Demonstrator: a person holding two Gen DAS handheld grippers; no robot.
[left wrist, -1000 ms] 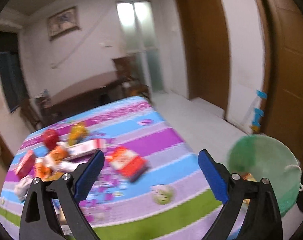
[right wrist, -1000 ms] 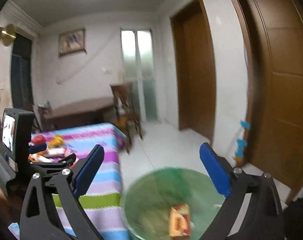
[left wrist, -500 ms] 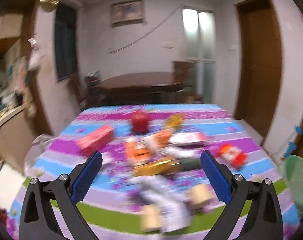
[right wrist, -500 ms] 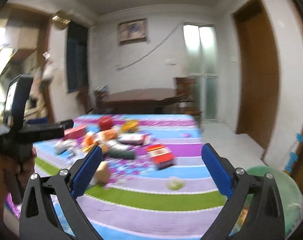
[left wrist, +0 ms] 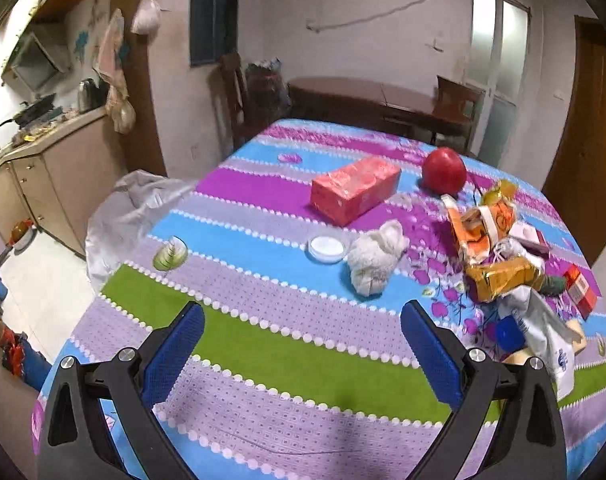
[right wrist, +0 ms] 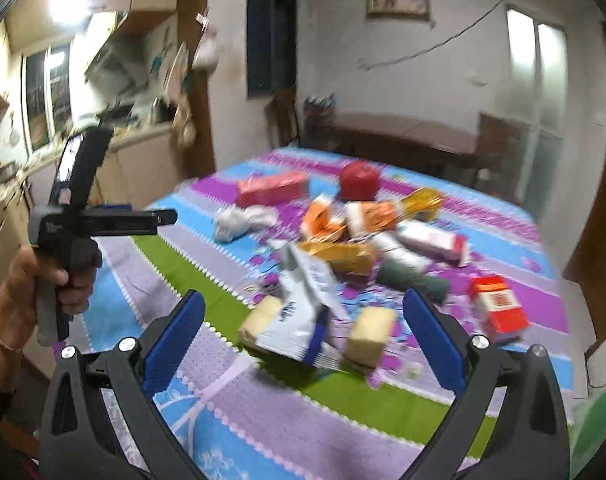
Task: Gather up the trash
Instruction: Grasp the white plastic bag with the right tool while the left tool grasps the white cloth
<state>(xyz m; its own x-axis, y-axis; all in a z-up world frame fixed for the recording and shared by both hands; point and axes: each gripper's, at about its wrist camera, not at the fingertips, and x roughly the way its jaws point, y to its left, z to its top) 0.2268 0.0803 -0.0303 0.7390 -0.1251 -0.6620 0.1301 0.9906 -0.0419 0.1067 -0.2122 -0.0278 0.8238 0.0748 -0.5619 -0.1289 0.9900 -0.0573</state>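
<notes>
A pile of trash lies on the striped tablecloth: a pink box, a crumpled white tissue, a white lid, orange cartons, a gold packet and a red apple. My left gripper is open and empty above the table's near edge. My right gripper is open and empty, above a white and blue carton with two tan blocks beside it. A red and white box lies at the right. The left gripper's body shows at left in the right wrist view.
The green bin's rim shows at the lower right of the right wrist view. A dark wooden table and chairs stand behind. A kitchen counter runs along the left. A white cloth hangs off the table's left corner.
Both grippers have swung left from the green bin and the doors toward the table. The trash pile is now closer in both views. Both stay open and empty.
</notes>
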